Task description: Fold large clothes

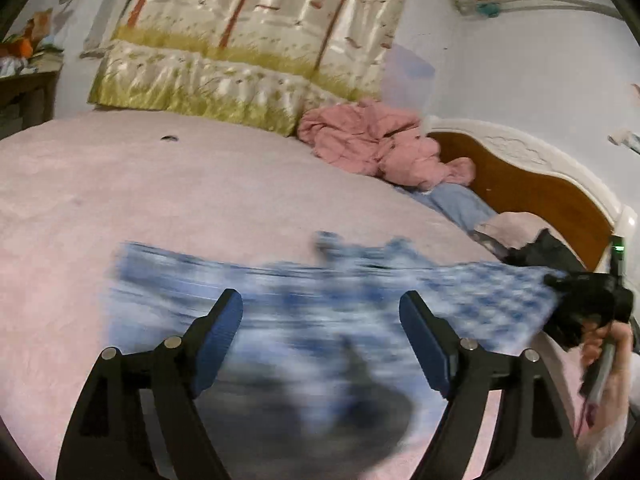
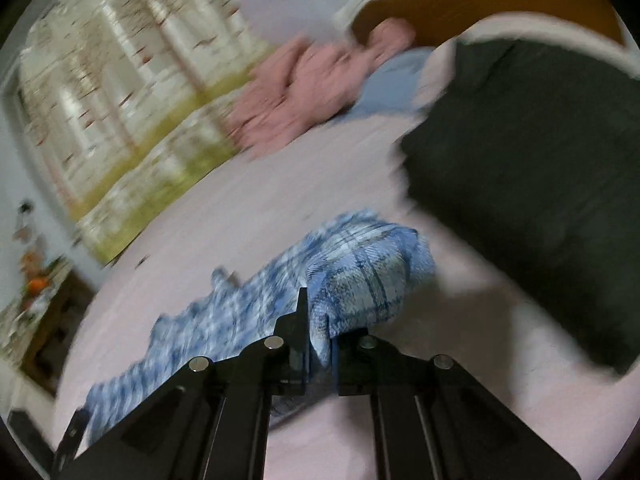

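A blue-and-white plaid garment (image 1: 304, 296) lies stretched across the pink bed (image 1: 160, 200), blurred by motion. My left gripper (image 1: 320, 312) is open and empty, just above the garment's near part. My right gripper (image 2: 320, 320) is shut on a bunched end of the plaid garment (image 2: 360, 272), which trails away to the left over the bed (image 2: 280, 184). The right gripper also shows in the left wrist view (image 1: 560, 284) at the garment's right end, held by a hand.
A crumpled pink garment (image 1: 372, 140) and a light blue cloth (image 1: 456, 200) lie near the headboard (image 1: 528, 176). A dark garment (image 2: 532, 184) lies on the bed's right side. A tree-print quilt (image 1: 248, 40) hangs behind. A cluttered table (image 1: 24, 80) stands left.
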Demonstrator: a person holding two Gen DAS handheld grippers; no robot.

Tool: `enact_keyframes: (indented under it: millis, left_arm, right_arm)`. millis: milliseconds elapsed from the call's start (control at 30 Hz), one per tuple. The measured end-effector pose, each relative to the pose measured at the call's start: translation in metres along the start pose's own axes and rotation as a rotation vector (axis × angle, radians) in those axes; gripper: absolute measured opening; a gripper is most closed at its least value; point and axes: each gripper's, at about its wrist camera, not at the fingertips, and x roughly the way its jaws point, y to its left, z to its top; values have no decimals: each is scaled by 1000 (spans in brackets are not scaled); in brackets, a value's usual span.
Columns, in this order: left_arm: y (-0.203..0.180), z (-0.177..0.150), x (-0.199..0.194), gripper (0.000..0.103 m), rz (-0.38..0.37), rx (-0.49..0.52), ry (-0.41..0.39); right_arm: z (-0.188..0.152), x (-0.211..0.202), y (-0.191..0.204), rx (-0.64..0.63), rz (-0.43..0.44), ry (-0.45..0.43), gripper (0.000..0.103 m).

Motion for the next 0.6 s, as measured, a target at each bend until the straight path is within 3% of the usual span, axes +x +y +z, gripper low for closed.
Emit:
enact_keyframes:
  millis: [100, 267, 467, 600]
  left_arm:
    - [0, -3, 6, 80, 21, -4, 27]
    - [-8, -6, 4, 80, 42, 32, 5]
    - [-7, -7, -5, 80, 64, 32, -32]
    - [8, -6, -24, 82, 141, 21, -108]
  right_arm:
    - [19, -16, -6, -52, -95, -69, 8]
    - [13, -31, 35, -192, -66, -103, 8]
    - [-30, -59, 131, -396, 174, -139, 8]
    - [-77, -53, 194, -492, 352, -27, 8]
